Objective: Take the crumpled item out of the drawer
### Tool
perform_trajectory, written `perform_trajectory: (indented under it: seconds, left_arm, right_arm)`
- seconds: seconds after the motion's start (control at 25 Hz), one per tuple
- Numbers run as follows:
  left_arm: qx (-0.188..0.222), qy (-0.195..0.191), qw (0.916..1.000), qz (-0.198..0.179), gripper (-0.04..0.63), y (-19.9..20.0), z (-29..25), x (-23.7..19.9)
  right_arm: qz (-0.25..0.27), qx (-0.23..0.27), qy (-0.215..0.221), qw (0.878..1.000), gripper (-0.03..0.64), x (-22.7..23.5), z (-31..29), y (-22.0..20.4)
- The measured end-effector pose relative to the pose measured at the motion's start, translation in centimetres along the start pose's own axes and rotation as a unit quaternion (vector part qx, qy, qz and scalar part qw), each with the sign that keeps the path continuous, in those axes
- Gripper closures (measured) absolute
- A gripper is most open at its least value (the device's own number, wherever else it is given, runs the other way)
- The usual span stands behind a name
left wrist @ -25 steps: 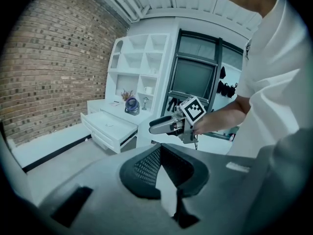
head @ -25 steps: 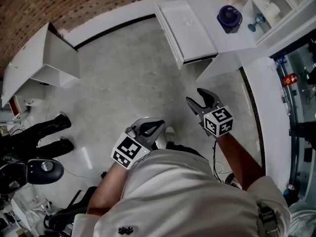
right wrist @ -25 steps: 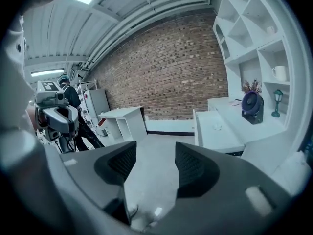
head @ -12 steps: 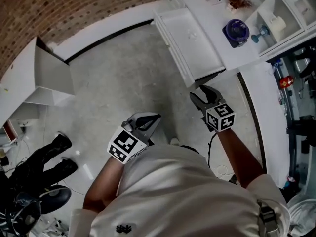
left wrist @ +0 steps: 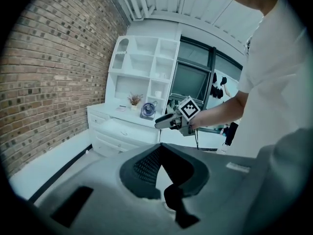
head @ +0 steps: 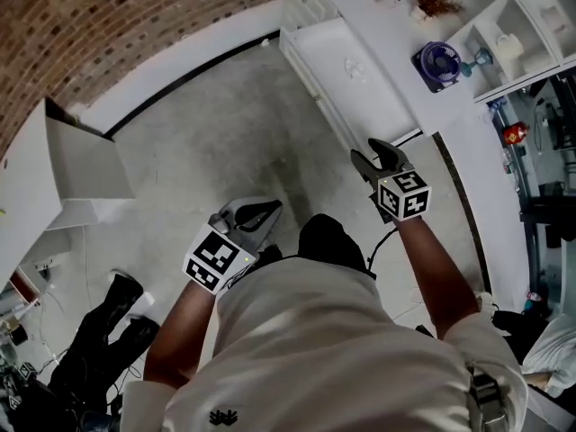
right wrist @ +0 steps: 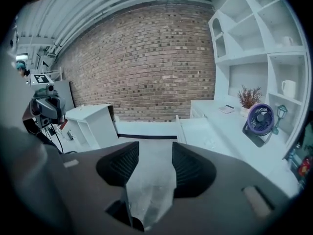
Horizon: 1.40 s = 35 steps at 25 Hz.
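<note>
Item: crumpled item (head: 357, 68), small, pale and wrinkled. We find it on the floor of the open drawer (head: 382, 106), about midway along it. It shows too small for us to tell its long axis or which way it points.

Drawer: white, pulled out from the white cabinet (head: 396, 25). Its length runs from upper left to lower right in the head view.

Right gripper (head: 371, 154): tongs apart and just now narrowing, with only bare floor (head: 225, 124) between them. It points toward the drawer's near end, not touching it.

Left gripper (head: 261, 212): tongs together, holding nothing, well apart from the drawer.

On the cabinet top: a fan (head: 438, 61).
</note>
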<state>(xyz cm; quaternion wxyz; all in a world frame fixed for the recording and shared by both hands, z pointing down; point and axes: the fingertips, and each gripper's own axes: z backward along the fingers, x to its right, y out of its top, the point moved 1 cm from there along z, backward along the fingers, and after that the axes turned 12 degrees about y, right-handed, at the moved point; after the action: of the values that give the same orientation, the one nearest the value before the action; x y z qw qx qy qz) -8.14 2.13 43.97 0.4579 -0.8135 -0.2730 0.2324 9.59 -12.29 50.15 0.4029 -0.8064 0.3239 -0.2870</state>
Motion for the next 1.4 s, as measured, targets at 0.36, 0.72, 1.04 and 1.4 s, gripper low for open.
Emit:
perform_trajectory:
  seconds: [0.36,0.72,1.04,1.4]
  left_arm:
    - [-0.002,0.001,0.9999,0.012,0.589,2.7,-4.9,-7.2]
    - [-0.02,0.012,0.9996,0.017,0.589,9.0,-12.9,-13.2]
    - [-0.05,0.023,0.9979,0.034,0.589,11.4,-19.5,-16.3]
    - [-0.084,0.04,0.9945,0.048,0.59,11.6,-23.4,-19.5]
  right_arm:
    - [-0.012,-0.015,-0.032,0.999,0.396,10.2,-7.1,2.7]
    - [-0.033,-0.089,-0.043,0.995,0.393,23.4,-14.8,1.2]
    - [-0.061,-0.131,-0.054,0.988,0.379,32.8,-20.7,-1.2]
    - [-0.097,-0.173,-0.07,0.978,0.374,39.3,-25.8,-5.3]
